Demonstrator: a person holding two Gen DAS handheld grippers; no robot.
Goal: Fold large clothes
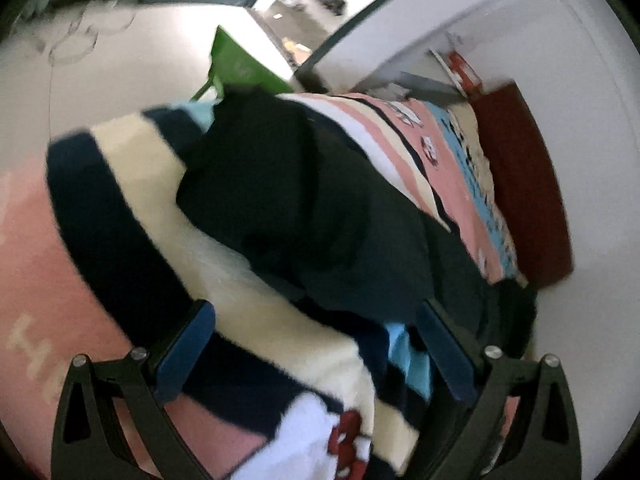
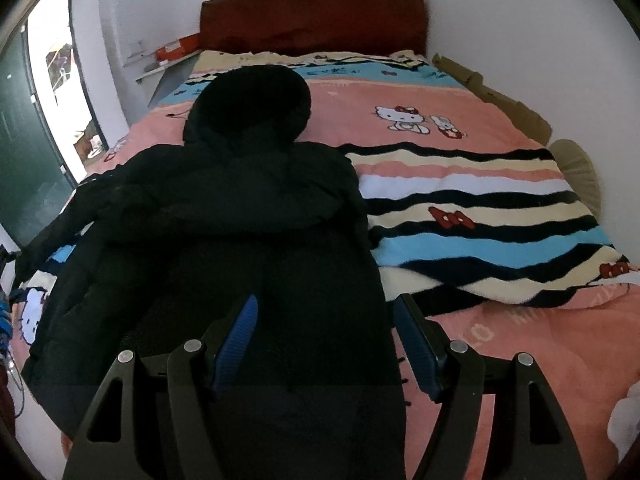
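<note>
**Black hooded coat lying on patterned bed, both hand-held grippers open above it**

Blue-padded fingers of the right hand-held gripper sit nearest the lens, spread apart with nothing clamped between them; the lower edge of the black coat lies beneath the gap, and the right-hand pad stands over the coat's edge where it meets the bedcover. Whether the pads touch the fabric cannot be told.

Surface: a bed covered with a pink cartoon-cat blanket, with wavy bands of cream, black, white and light blue across its middle. A dark red headboard stands against a white wall. To the left of the bed are a low shelf with an orange-red box and a dark green door beside a bright opening.

Task item: the coat is bulky, quilted and matt black. It lies flat on the left half of the bed, hood toward the headboard, one sleeve trailing to the bed's left edge.

Left wrist view is blurred and tilted. The left hand-held gripper is also open, empty, above the blanket, with the coat bunched just ahead of its fingers.
</note>
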